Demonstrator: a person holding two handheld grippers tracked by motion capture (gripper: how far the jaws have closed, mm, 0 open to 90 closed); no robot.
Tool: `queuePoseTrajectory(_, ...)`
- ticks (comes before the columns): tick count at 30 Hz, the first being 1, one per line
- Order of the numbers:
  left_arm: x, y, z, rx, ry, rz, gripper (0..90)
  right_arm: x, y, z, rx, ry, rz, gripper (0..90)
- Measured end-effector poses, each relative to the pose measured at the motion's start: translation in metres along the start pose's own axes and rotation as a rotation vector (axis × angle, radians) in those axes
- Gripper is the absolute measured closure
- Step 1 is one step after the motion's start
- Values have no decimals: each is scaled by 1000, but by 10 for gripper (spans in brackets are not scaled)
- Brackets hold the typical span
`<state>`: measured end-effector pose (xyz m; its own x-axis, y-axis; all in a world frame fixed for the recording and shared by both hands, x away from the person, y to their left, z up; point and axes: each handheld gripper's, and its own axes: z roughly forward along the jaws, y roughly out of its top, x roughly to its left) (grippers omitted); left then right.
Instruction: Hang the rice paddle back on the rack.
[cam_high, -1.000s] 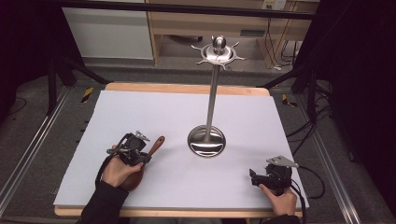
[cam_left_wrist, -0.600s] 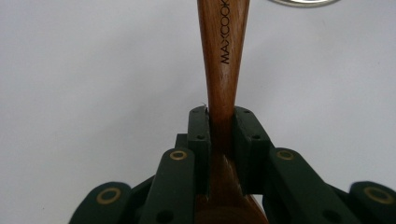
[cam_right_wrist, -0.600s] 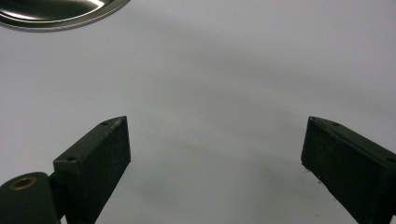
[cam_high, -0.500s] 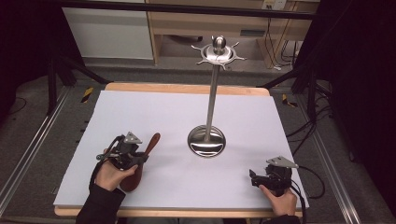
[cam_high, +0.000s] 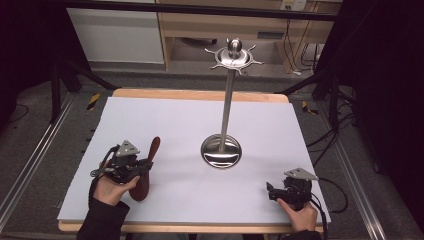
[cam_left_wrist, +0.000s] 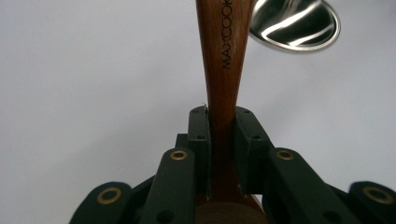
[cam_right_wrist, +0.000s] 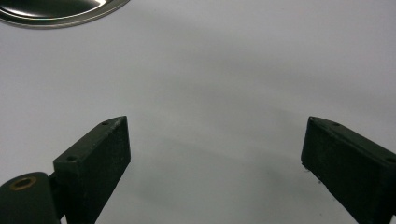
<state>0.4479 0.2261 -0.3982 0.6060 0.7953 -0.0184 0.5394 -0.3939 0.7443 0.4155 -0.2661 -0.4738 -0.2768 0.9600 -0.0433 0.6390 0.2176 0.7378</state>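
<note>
White surface (cam_high: 280, 125) below, my left tongs (cam_left_wrist: 223, 135) clench the stiff, light, smooth spoon (cam_left_wrist: 223, 56) at its narrow neck, right tongs (cam_right_wrist: 215, 149) released.

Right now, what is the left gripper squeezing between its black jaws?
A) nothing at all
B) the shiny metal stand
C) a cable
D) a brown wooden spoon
D: in the left gripper view the left gripper has both jaws pressed against the narrow neck of the brown wooden spoon, whose handle runs up and away from them, while the metal stand sits apart on the table.
</note>
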Motion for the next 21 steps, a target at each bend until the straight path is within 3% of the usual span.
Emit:
queuePoseTrajectory(8, -1, 3, -18, -134, 20, 5, 779, -1, 0, 0, -5, 3, 1, 86)
queuePoseTrajectory(21, -4, 6, -27, -242, 55, 4, 780, -1, 0, 0, -11, 3, 1, 86)
